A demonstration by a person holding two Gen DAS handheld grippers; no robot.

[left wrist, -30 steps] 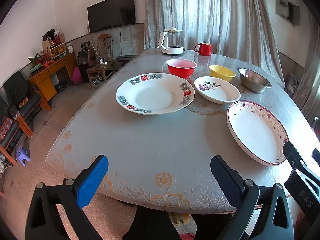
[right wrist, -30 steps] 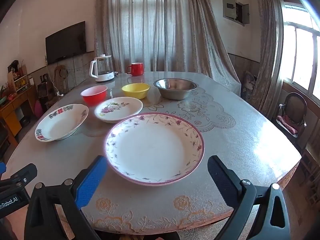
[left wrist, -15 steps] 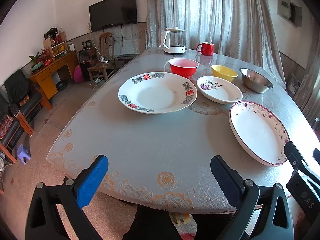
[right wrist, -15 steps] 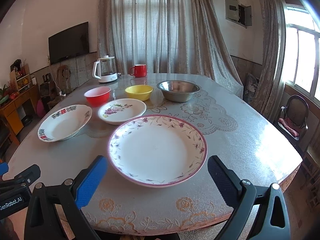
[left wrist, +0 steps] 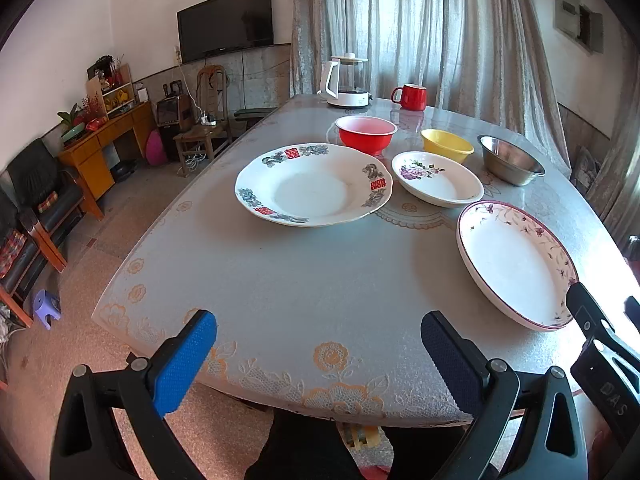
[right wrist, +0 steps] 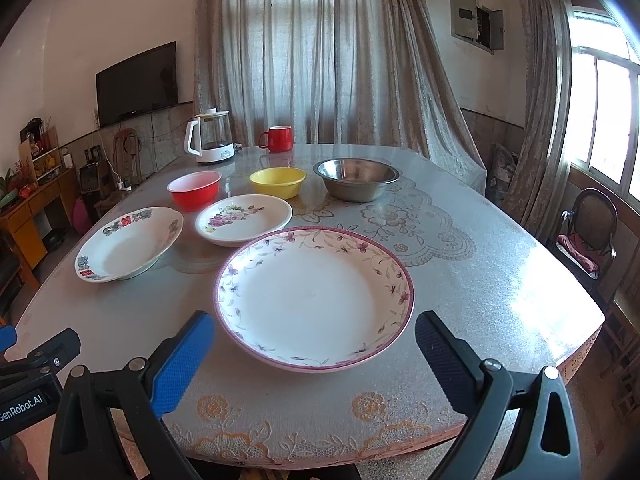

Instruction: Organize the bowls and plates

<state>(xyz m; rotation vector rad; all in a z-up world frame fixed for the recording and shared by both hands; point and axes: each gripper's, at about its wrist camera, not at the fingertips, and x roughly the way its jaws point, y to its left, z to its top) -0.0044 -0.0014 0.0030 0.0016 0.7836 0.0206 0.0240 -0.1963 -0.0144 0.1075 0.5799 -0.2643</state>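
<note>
A large pink-rimmed floral plate (right wrist: 314, 298) lies nearest on the table, just ahead of my open right gripper (right wrist: 312, 354); it also shows at the right as the pink-rimmed plate (left wrist: 516, 262). A white plate with red characters (left wrist: 314, 184) sits ahead of my open left gripper (left wrist: 316, 354). Behind them lie a small flowered plate (left wrist: 438, 184), a red bowl (left wrist: 366, 134), a yellow bowl (left wrist: 447, 145) and a steel bowl (left wrist: 510, 159). Both grippers hover over the table's near edge and hold nothing.
A glass kettle (left wrist: 347, 82) and a red mug (left wrist: 411, 97) stand at the table's far end. The lace-patterned table (right wrist: 460, 280) drops off at its edge close to me. A chair (right wrist: 588, 236) stands at the right, and furniture lines the left wall.
Both grippers have drawn back and risen slightly, so the dishes sit a little farther off. No dish has moved.
</note>
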